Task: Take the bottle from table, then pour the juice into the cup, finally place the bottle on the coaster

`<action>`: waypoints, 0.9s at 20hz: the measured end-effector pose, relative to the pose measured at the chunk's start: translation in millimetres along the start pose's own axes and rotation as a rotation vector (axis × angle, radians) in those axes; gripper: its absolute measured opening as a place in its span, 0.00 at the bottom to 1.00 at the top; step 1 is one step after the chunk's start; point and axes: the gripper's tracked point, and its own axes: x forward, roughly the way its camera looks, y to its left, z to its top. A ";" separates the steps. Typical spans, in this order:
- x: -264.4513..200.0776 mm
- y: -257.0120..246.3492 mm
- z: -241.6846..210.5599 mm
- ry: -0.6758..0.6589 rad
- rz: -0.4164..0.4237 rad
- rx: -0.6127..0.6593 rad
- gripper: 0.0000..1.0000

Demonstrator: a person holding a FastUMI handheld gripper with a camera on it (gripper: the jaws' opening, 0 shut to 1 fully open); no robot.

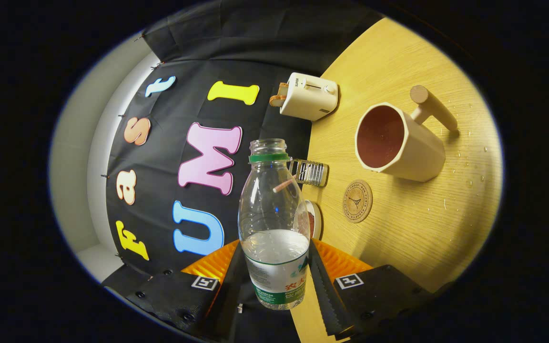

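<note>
Gripper (274, 281): clamped on uncapped bottle (273, 224), both fingers pressing its labelled lower body, lifted clear of table (412, 228).
Cup (396, 143): beyond fingers, tan, wooden handle.
Toaster (309, 96): far edge.
Coaster (357, 201): bare, beside cup.

Rolled fisheye on tongs (274, 274), close behind bottle (274, 224), facing table (417, 219)
</note>
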 end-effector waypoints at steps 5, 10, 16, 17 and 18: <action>0.0 -2.1 2.4 0.007 0.000 0.090 0.74; 3.9 -9.6 1.2 0.020 -0.019 0.144 0.74; 7.1 -9.8 3.2 0.035 -0.019 0.243 0.74; 6.6 -9.1 4.0 0.035 -0.017 0.258 0.74; 6.9 -9.1 5.1 0.036 -0.016 0.273 0.74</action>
